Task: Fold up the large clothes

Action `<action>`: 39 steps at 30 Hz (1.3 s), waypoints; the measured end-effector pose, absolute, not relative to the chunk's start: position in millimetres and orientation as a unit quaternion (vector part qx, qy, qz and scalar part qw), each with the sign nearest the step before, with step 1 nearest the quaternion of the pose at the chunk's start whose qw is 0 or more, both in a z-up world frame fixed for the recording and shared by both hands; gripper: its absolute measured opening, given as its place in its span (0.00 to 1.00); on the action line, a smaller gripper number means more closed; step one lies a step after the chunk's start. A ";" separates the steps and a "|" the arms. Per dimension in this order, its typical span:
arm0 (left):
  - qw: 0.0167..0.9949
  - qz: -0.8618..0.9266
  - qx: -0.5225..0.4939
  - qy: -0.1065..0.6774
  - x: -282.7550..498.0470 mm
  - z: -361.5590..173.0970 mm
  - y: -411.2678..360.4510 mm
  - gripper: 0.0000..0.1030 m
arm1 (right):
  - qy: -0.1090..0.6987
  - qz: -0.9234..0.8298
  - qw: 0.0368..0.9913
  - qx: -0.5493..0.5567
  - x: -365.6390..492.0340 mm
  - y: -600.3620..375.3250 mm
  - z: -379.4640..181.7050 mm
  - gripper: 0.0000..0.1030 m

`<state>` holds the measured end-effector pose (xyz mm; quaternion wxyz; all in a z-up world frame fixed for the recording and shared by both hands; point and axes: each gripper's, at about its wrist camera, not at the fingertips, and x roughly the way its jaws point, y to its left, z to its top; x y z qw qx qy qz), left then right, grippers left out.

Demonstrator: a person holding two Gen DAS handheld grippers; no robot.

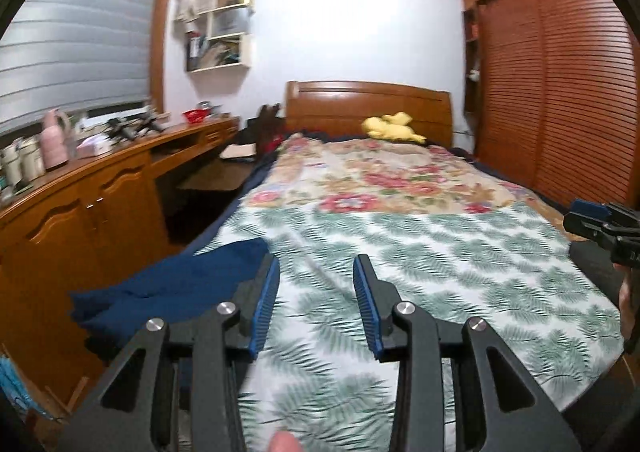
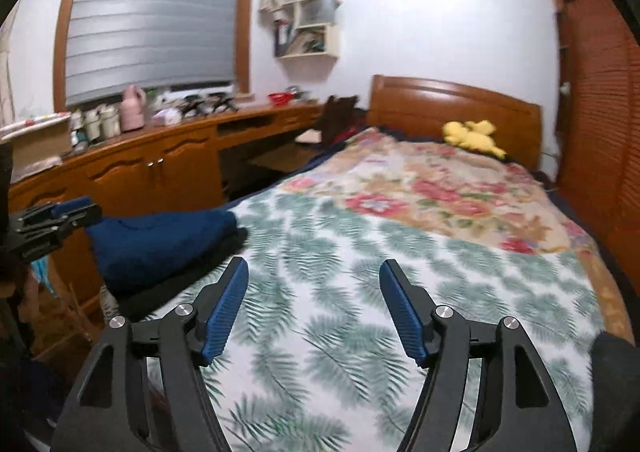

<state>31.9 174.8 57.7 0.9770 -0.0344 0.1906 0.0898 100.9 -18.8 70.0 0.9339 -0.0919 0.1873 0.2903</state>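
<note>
A dark blue garment lies folded at the near left edge of the bed, on top of a black garment; it also shows in the right wrist view. My left gripper is open and empty above the palm-leaf sheet, just right of the blue garment. My right gripper is open and empty above the same sheet. Each gripper shows in the other's view: the right gripper at the right edge, the left gripper at the left edge.
A floral blanket covers the far half of the bed, with a yellow plush toy by the wooden headboard. A wooden desk and cabinets run along the left. A louvred wardrobe stands at the right.
</note>
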 end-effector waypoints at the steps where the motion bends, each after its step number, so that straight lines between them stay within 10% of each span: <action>1: 0.977 0.084 -0.034 0.191 34.2 58.8 165.3 0.35 | 0.186 0.283 0.937 -0.088 96.4 -28.5 70.3 0.68; 17: 0.976 -0.037 -0.030 0.211 43.8 45.6 -1.3 0.35 | 0.169 0.177 0.969 -0.025 18.7 -173.9 46.1 0.68; 39: 0.977 -0.024 -0.029 0.209 26.4 39.7 -17.9 0.36 | 0.166 0.159 0.973 -0.007 -4.5 -199.7 15.8 0.68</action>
